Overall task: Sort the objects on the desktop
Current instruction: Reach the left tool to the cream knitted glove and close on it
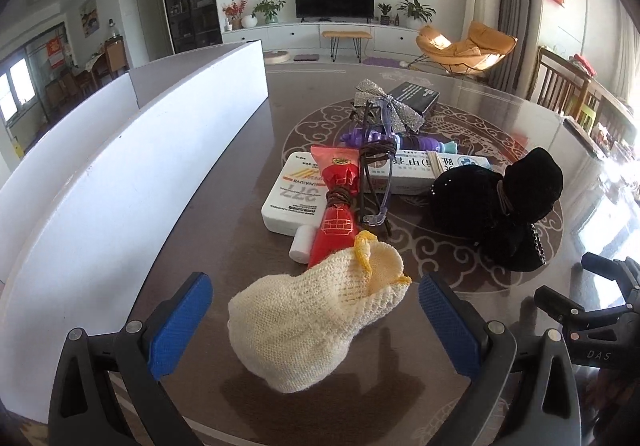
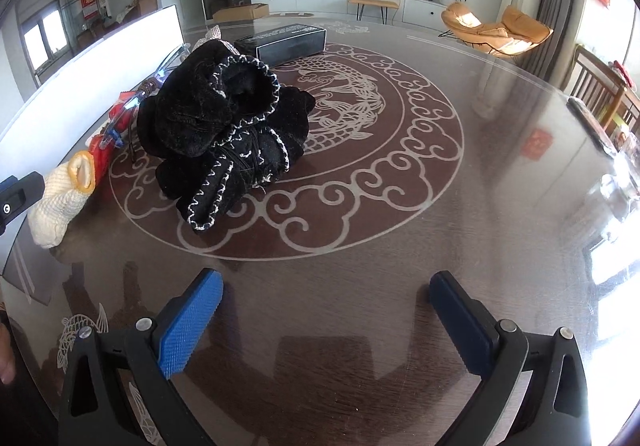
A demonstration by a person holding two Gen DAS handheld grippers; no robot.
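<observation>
Left gripper [image 1: 316, 320] spread wide, straddling the cream knit pouch [image 1: 312, 322], pads either side but not touching it; the pouch lies on the table [image 2: 400, 286] at the near end of the clutter, yellow-trimmed mouth pointing away toward the red packet [image 1: 334, 222]; looks soft, light and compressible, so likely to squash and sag rather than slip; best bite is probably across the fuller closed end, not the floppy yellow rim; knit texture should grip well on the ribbed blue pads; right gripper [image 2: 326, 320] also wide apart, holding nothing, hovering over bare table with the black velvet bundle [image 2: 228, 126] ahead and to its left; white bin [image 1: 120, 150] sits just beside the pile on the left.
</observation>
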